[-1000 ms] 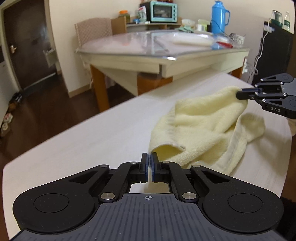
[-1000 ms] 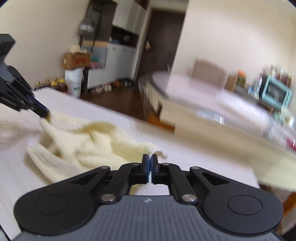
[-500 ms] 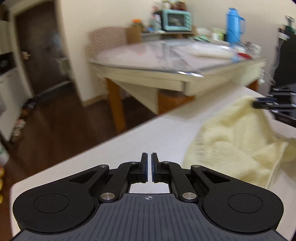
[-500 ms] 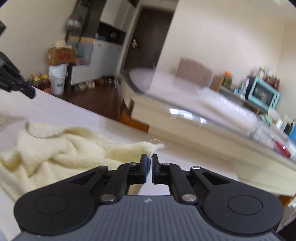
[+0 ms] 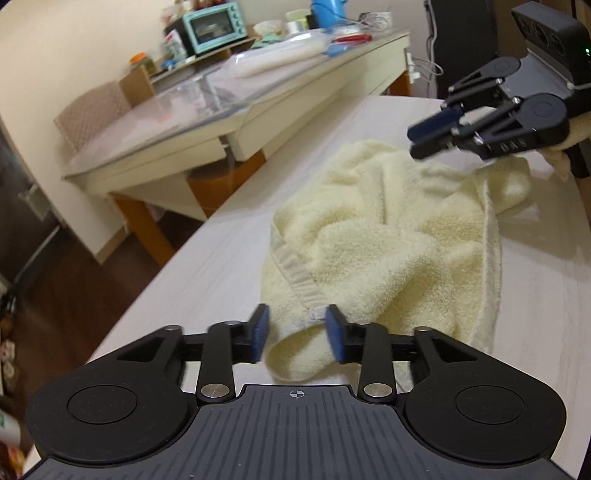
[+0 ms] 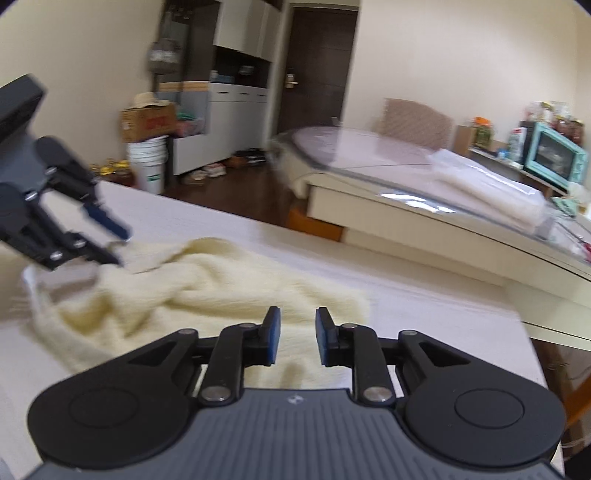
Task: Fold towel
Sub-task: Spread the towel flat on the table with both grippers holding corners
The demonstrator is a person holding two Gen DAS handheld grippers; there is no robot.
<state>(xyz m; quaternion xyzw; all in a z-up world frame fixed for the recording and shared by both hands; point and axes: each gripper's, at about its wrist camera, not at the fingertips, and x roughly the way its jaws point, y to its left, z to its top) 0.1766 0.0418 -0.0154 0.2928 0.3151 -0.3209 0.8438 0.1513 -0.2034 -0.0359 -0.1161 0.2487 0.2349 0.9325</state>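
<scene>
A pale yellow towel (image 5: 391, 236) lies crumpled on the white table (image 5: 207, 266). My left gripper (image 5: 297, 334) is open, with a folded towel corner lying between its blue pads, not clamped. My right gripper (image 6: 295, 341) is open and empty, just above the towel's (image 6: 229, 284) near edge. In the left wrist view the right gripper (image 5: 428, 138) hovers above the towel's far end. In the right wrist view the left gripper (image 6: 110, 240) is open at the towel's left end.
A glass-topped dining table (image 5: 207, 110) stands beyond the white table, with a teal toaster oven (image 5: 214, 26) behind it. The white table's edge (image 5: 155, 273) runs along the left. Cabinets, a bucket (image 6: 147, 166) and a dark door (image 6: 317, 55) stand across the room.
Both grippers were shut on towel corners a second ago; both have opened and let go. The towel has dropped into a crumpled heap. The left gripper swung away and came back over a towel corner.
</scene>
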